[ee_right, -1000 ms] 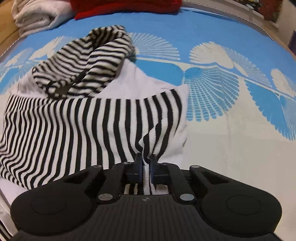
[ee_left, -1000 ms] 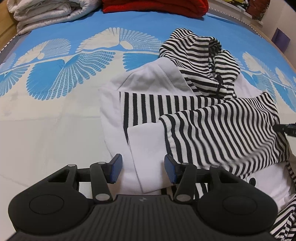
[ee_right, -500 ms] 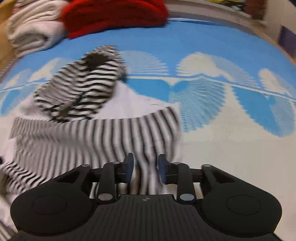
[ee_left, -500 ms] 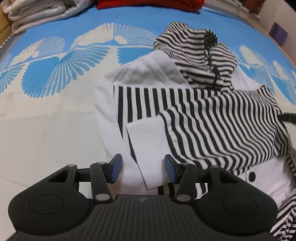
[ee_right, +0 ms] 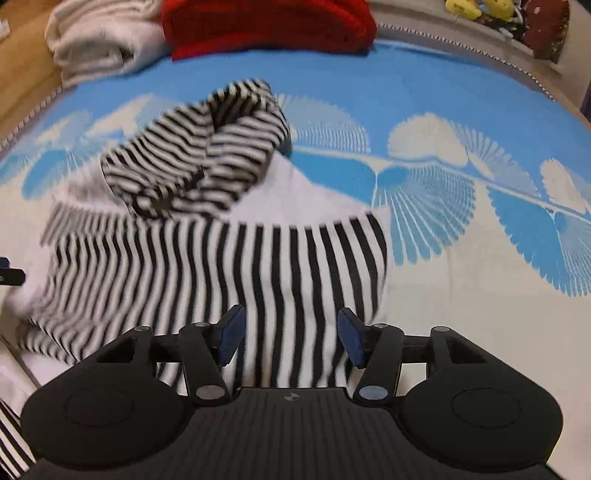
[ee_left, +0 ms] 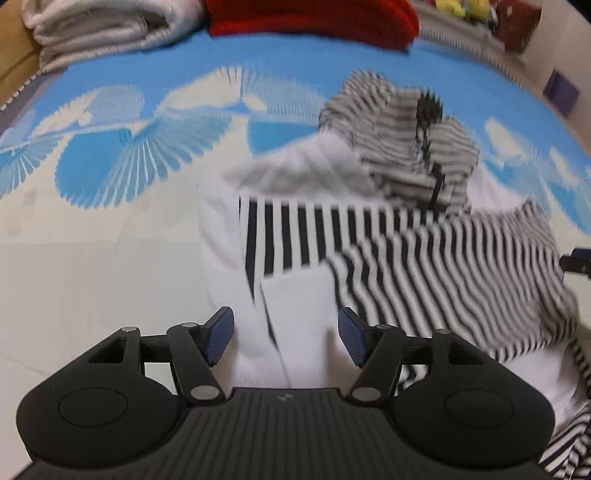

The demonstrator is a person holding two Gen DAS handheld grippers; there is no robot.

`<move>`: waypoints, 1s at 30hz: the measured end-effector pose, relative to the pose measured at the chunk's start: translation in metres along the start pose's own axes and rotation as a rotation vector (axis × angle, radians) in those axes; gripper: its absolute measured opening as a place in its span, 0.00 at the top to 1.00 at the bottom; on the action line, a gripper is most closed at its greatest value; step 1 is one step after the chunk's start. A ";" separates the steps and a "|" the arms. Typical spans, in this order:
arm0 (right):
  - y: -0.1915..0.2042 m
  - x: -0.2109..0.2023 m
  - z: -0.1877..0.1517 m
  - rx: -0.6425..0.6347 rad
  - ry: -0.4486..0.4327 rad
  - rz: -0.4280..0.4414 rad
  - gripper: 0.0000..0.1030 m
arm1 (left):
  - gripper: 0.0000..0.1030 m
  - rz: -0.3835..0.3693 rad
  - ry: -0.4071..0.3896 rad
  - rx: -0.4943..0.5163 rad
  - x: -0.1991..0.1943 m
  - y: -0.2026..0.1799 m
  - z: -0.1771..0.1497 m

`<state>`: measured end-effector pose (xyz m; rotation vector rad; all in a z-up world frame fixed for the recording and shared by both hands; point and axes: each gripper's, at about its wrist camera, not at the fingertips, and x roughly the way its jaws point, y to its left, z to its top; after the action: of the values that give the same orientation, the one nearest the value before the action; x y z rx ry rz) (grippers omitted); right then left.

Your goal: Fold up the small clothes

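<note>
A small white hoodie with black-and-white striped sleeves and hood lies on the blue-and-white bedspread, both sleeves folded across its body. My left gripper is open and empty, hovering over the white sleeve cuff at the hoodie's near left edge. My right gripper is open and empty above the folded striped sleeve. The striped hood lies beyond it. Each gripper's tip shows at the edge of the other's view.
A folded red cloth and a stack of white towels lie at the far end of the bed. Soft toys sit at the far right. A wooden edge runs along the left.
My right gripper has opened and let go of the striped sleeve, then drawn back. The sleeve now lies flat across the hoodie. My left gripper stayed open and shifted slightly.
</note>
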<state>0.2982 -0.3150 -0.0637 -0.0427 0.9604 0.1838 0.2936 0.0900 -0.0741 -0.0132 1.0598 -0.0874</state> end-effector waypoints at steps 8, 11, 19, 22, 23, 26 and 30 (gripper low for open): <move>0.011 -0.031 0.023 0.016 -0.158 0.025 0.46 | 0.21 -0.003 -0.183 0.005 -0.021 -0.015 0.009; 0.008 -0.038 0.030 0.111 -0.220 -0.026 0.44 | 0.19 0.003 -0.224 0.024 -0.026 -0.020 0.009; -0.004 -0.030 0.035 0.332 -0.271 -0.077 0.44 | 0.19 0.015 -0.217 0.063 -0.026 -0.032 0.006; -0.007 -0.019 0.032 0.411 -0.254 -0.076 0.45 | 0.19 0.008 -0.220 0.067 -0.028 -0.036 0.006; -0.006 -0.016 0.032 0.426 -0.242 -0.074 0.45 | 0.20 -0.002 -0.221 0.063 -0.028 -0.037 0.008; -0.003 -0.014 0.038 0.426 -0.207 -0.054 0.45 | 0.47 -0.038 -0.201 0.034 -0.025 -0.038 0.021; -0.013 -0.031 0.052 0.468 -0.252 -0.049 0.69 | 0.93 -0.016 -0.126 0.026 0.001 -0.053 0.058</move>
<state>0.3251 -0.3255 -0.0094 0.3789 0.7309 -0.0831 0.3408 0.0350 -0.0435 -0.0043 0.9325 -0.1136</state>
